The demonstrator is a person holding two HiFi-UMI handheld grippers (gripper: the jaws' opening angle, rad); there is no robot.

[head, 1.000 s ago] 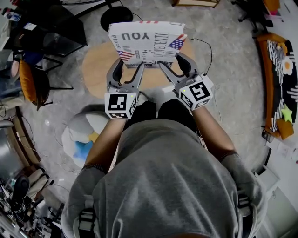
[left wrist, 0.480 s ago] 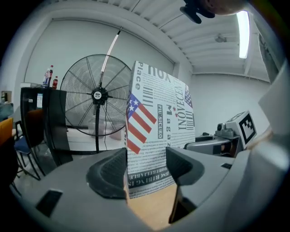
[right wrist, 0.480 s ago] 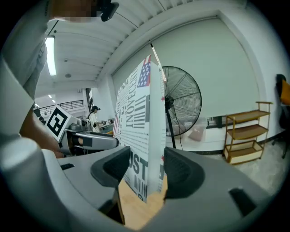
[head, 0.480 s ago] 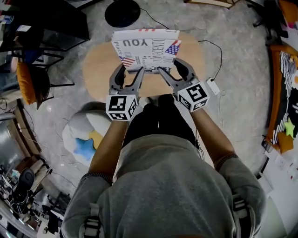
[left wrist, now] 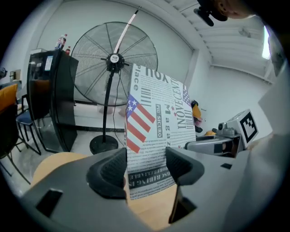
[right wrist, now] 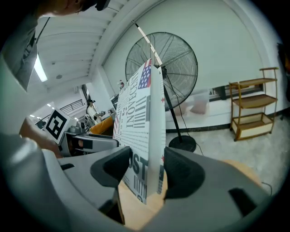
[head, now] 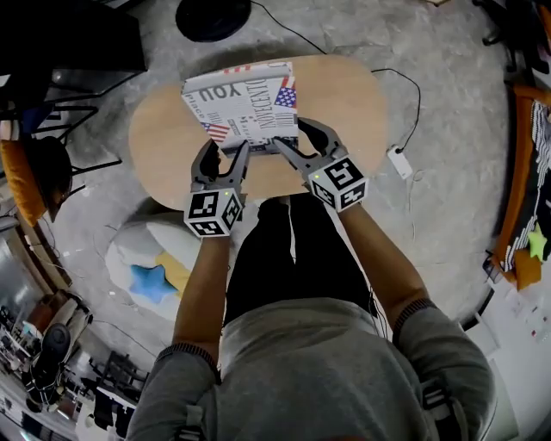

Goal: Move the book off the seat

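The book [head: 244, 103] has a white cover with newspaper print and small American flags. It is held over the oval wooden table [head: 349, 90]; I cannot tell whether it touches the top. My left gripper [head: 225, 153] is shut on its near left corner and my right gripper [head: 291, 143] on its near right corner. In the left gripper view the book [left wrist: 156, 122] stands up between the pads of the left gripper [left wrist: 146, 170]. In the right gripper view the book's edge [right wrist: 152, 131] sits between the pads of the right gripper [right wrist: 144, 170].
A tall fan [left wrist: 113, 59] on a black round base [head: 213, 17] stands beyond the table. A black cabinet [head: 69, 34] and an orange chair [head: 21, 177] are at the left. A pale cushion with a blue star [head: 151, 263] lies near my left leg. A wooden shelf [right wrist: 251, 108] stands at the right.
Both grippers have carried the book forward and lower over the wooden table. The gripper views now take in the floor and the table top. Both grips are unchanged.
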